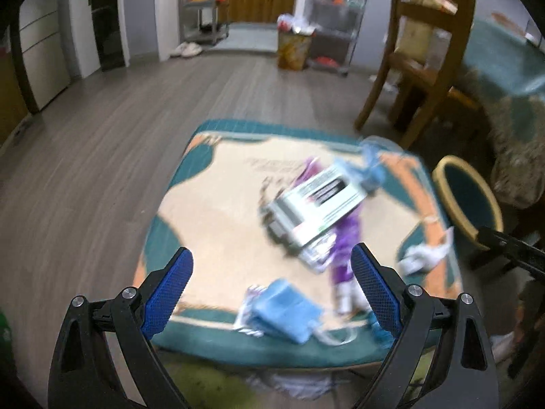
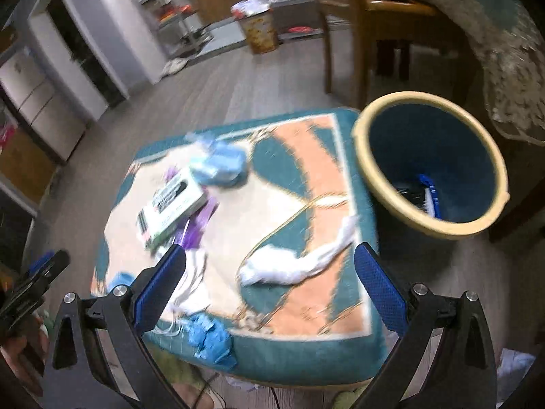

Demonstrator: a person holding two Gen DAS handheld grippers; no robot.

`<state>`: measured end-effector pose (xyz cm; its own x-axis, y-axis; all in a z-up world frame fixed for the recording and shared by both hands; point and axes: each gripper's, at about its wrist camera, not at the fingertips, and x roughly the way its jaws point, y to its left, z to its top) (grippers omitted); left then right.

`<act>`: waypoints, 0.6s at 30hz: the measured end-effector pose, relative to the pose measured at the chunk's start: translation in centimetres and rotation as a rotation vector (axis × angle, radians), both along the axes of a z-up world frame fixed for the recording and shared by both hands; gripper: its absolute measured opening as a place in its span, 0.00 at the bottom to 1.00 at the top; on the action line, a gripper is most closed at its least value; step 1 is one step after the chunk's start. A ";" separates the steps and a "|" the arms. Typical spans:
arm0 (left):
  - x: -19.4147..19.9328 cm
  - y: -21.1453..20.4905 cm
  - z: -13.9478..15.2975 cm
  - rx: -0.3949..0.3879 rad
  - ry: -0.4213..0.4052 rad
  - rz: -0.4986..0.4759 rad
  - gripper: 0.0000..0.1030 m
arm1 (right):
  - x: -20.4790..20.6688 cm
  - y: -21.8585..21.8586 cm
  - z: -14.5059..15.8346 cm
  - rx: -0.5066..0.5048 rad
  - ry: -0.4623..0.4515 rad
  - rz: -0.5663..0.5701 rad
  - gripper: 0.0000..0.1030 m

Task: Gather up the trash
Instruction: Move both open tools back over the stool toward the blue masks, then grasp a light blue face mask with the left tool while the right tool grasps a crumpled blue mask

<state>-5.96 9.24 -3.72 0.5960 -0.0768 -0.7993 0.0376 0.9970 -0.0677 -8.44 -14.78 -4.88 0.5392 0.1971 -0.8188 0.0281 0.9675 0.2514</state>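
Trash lies on a low cushioned stool: a white-grey box on a purple wrapper, blue face masks, a crumpled white tissue and a crumpled blue glove. A bin with a cream rim stands right of the stool and holds a few items. My left gripper is open and empty above the stool's near edge. My right gripper is open and empty above the tissue.
A wooden chair and a cloth-covered table stand behind the bin. Metal shelves and a box stand at the far wall across the wood floor. The left gripper's tips show at the left edge of the right wrist view.
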 end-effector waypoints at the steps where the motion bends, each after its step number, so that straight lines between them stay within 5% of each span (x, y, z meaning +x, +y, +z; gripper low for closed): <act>1: 0.1 0.2 -0.4 -0.001 0.017 0.000 0.90 | -0.4 0.7 -0.4 -0.004 0.007 0.026 0.94; 11: 0.8 -2.3 -4.9 0.065 0.230 -0.118 0.67 | -2.8 7.5 -5.4 -0.050 0.177 0.390 0.58; 14: 1.0 -3.0 -6.6 0.094 0.294 -0.150 0.51 | -3.0 8.6 -6.8 -0.076 0.231 0.447 0.45; 16: 1.1 -3.1 -7.4 0.100 0.330 -0.159 0.29 | -3.1 8.7 -7.4 -0.084 0.258 0.463 0.17; 18: 1.2 -3.1 -7.7 0.093 0.342 -0.163 0.14 | -3.0 8.6 -7.4 -0.086 0.257 0.464 0.11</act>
